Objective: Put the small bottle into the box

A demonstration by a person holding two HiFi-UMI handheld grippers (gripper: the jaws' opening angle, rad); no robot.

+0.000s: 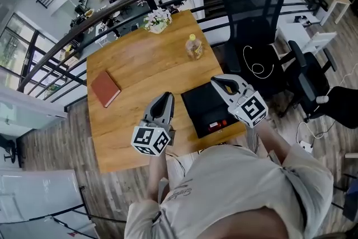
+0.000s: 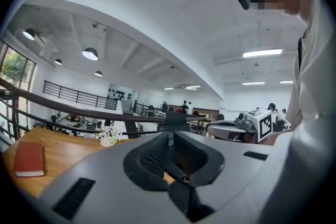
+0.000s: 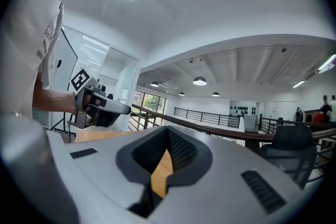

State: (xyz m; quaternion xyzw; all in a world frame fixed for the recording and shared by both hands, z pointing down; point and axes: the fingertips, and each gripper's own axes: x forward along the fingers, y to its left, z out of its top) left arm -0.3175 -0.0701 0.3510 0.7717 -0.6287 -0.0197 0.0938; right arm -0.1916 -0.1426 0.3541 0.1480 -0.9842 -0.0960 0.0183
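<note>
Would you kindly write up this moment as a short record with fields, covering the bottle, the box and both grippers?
surface: wooden table
small bottle: stands toward the table's far right, outside the box, untouched
box: black, open, at the near right edge; a small red thing shows at its near end
left gripper: fingers together, nothing between them, over the table's near edge
right gripper: fingers together, nothing between them, above the box
other items: red book at left; flowers at the far edge
task state: bottle not yet picked up
</note>
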